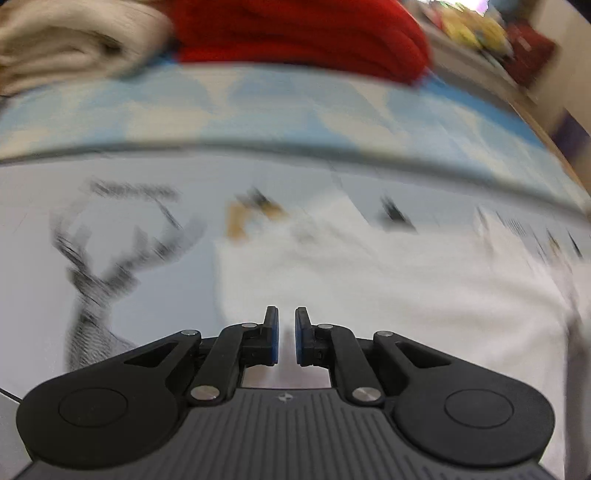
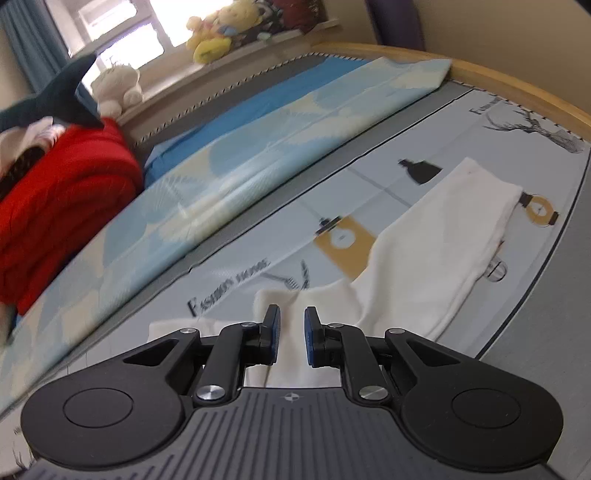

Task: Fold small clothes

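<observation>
1. On the printed sheet (image 2: 369, 177) in my right wrist view I read "FASHION HOME" (image 2: 227, 286), dark serif capitals just beyond the white garment (image 2: 424, 251).
2. A second line of lettering (image 2: 485, 103) near the deer print began "F"; I could not read the rest.
3. My left wrist view was too blurred; its dark lettering (image 1: 133, 190) stayed unreadable.

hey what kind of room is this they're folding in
Most likely a bedroom: the white garment lies on a printed bedsheet within a wooden bed frame, and plush toys line the windowsill.
</observation>
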